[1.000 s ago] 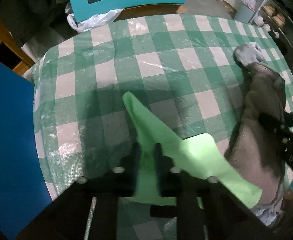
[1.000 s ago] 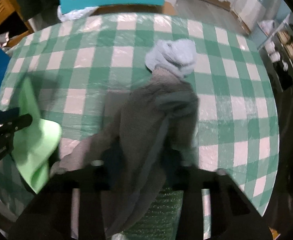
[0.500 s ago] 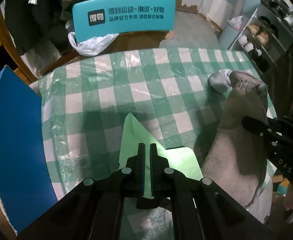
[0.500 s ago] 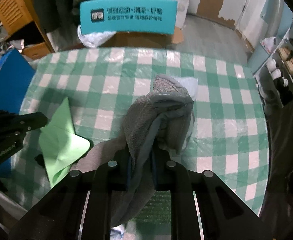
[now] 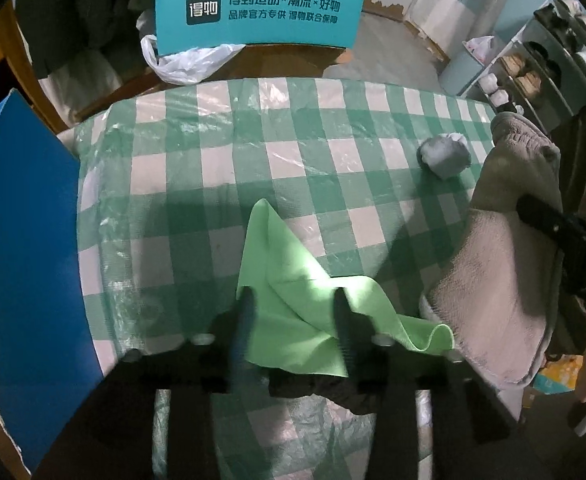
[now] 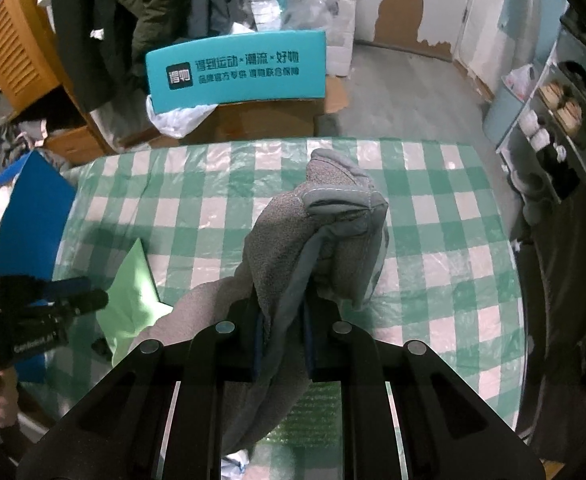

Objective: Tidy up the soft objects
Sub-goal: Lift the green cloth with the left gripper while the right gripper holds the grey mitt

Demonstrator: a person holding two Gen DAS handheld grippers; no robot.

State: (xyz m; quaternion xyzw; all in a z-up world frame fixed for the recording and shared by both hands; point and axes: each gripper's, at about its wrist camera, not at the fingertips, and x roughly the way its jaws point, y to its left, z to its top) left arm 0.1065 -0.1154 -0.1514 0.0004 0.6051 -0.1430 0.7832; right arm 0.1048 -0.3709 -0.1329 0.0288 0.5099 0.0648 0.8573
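Nearest the left wrist camera, the left gripper (image 5: pixel 295 320) has its jaws opening, the two fingers standing apart with the green cloth (image 5: pixel 293 292) lying loose between them; the pads do not press on it. The cloth rests crumpled on the green-and-white checked tablecloth (image 5: pixel 213 184), one pointed corner reaching away from the gripper and a curled edge turned toward the grey towel (image 5: pixel 501 280) just beside it. A dark item lies partly under the cloth's near edge; what it is cannot be told. In the right wrist view, the right gripper (image 6: pixel 281 336) is clamped tight on the grey towel (image 6: pixel 317 232), which is pinched between the fingers and rises in a bunched fold above them, its lower end hanging past the table's near edge. The same view shows the left gripper (image 6: pixel 85 298) at the left, with the green cloth (image 6: pixel 133 288) beneath its tips. Farther out on the table, a small grey bundle (image 5: pixel 445 156) sits alone, near the lifted towel but apart from it. At the left edge stands a blue board (image 5: pixel 25 248). Beyond the table, a teal sign (image 5: pixel 259 12) with printed characters stands above a white plastic bag (image 5: pixel 185 64), and shelving with shoes (image 5: pixel 533 72) occupies the far right.
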